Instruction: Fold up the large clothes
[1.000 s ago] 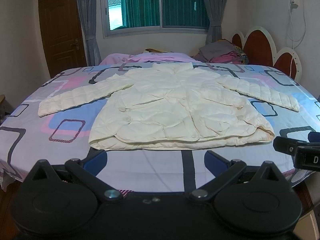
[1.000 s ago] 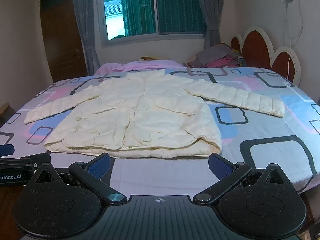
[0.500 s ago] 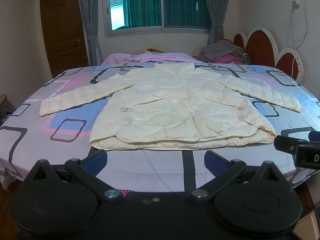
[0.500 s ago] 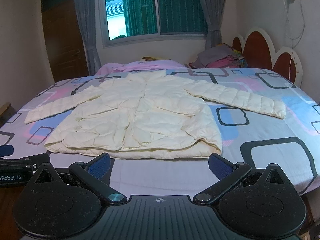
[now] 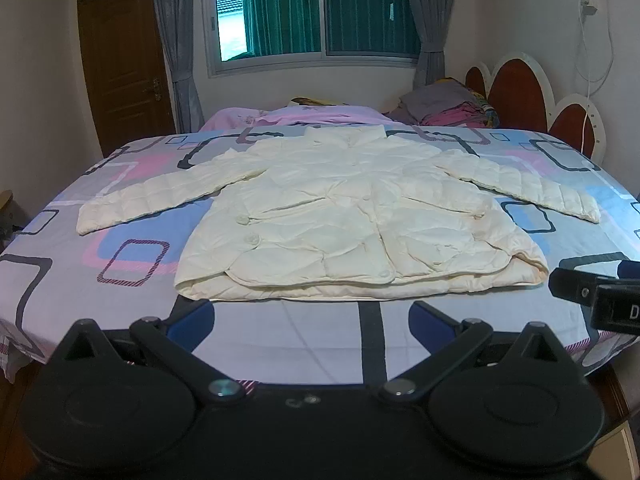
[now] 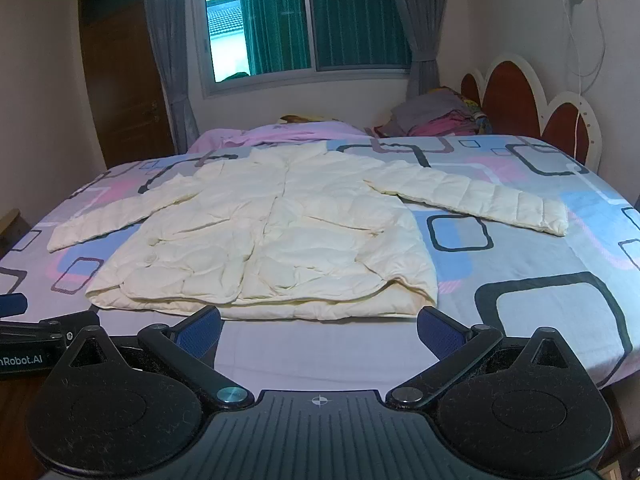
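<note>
jacket (image 5: 360,220): 1 | bed (image 5: 132,236): 1 | tongs: 2 | window (image 5: 316,12): 1 | door (image 5: 124,68): 1

A jacket (image 5: 352,216) lies flat on the bed (image 5: 132,236), front up, collar toward the far side and hem toward the near edge. Its two sleeves stretch out over the sheet, one to the left (image 5: 160,196), one to the right (image 5: 524,184). Behind the jacket, at the far edge of the bed, lies a blanket (image 5: 304,114); to the right of it sits a pile of clothes (image 5: 448,104), next to the headboard (image 5: 520,96) on the right side. A window (image 5: 316,12) is in the wall behind the bed, a door (image 5: 124,64) to the left of it. The left gripper (image 5: 310,320) and right gripper (image 6: 318,326) hang side by side before the near edge, both spread wide, just short of the hem.
</note>
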Available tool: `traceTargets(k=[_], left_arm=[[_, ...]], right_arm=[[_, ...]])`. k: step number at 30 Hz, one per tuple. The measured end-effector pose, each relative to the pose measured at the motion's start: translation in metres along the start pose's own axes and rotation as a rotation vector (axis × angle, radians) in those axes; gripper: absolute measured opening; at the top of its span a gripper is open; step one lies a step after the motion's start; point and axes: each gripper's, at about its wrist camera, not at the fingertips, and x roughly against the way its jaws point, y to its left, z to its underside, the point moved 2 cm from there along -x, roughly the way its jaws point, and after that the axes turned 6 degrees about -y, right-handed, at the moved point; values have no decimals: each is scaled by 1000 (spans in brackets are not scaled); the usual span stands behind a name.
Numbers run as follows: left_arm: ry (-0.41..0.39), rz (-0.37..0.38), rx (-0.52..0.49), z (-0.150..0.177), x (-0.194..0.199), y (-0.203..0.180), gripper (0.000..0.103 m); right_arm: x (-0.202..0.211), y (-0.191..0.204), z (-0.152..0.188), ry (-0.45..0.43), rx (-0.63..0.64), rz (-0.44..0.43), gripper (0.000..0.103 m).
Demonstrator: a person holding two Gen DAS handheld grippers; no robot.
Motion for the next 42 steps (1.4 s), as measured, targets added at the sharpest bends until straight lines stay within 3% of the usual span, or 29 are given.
traceTargets(k=[42], left_arm=[[-12,-7,9,1,3,3,103]], right_arm=[[4,6,-3,-10,13,-1,103]])
